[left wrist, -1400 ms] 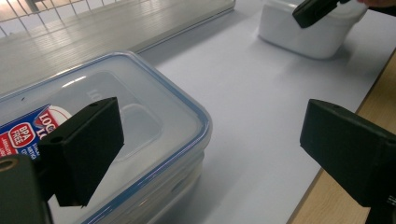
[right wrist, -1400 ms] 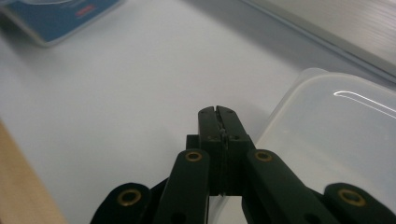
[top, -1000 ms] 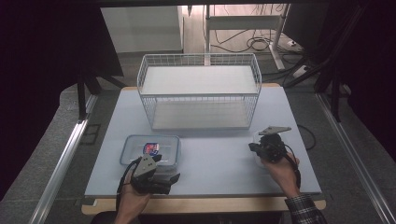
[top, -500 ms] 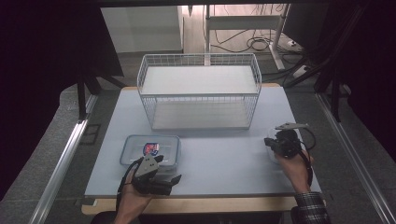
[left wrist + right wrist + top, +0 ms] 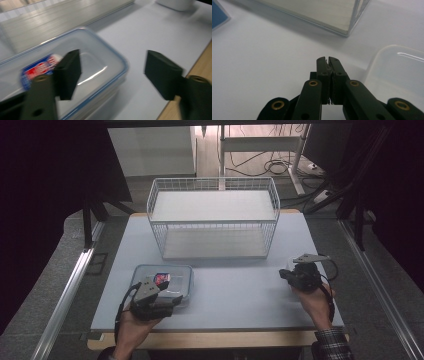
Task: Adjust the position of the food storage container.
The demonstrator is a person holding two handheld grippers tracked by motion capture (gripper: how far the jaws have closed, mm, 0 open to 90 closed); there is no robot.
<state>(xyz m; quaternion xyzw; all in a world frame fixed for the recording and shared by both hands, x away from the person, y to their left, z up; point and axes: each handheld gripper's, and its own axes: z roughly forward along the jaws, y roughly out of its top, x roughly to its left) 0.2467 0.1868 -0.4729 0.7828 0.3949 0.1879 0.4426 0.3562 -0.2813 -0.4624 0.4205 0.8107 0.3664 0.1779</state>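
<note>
L gripper [image 5: 112, 75]: jaws spread wide, released, one over the clear lidded box [image 5: 82, 67] w/ red-blue label, other over bare desk [image 5: 155, 32]. R gripper [image 5: 328, 62]: jaws clenched tight, nothing between, above desk. High view adds layout: box near front-left, white wire basket [image 5: 214, 220] at desk's far middle, R gripper [image 5: 290, 275] well apart front-right.

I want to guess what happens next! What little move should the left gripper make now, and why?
Probably close on the box. The left gripper is open, with one jaw over the lid and the other out past the box's corner, so the edge sits between them. The right gripper is shut, apart on the table, so the left looks like the one to act.
</note>
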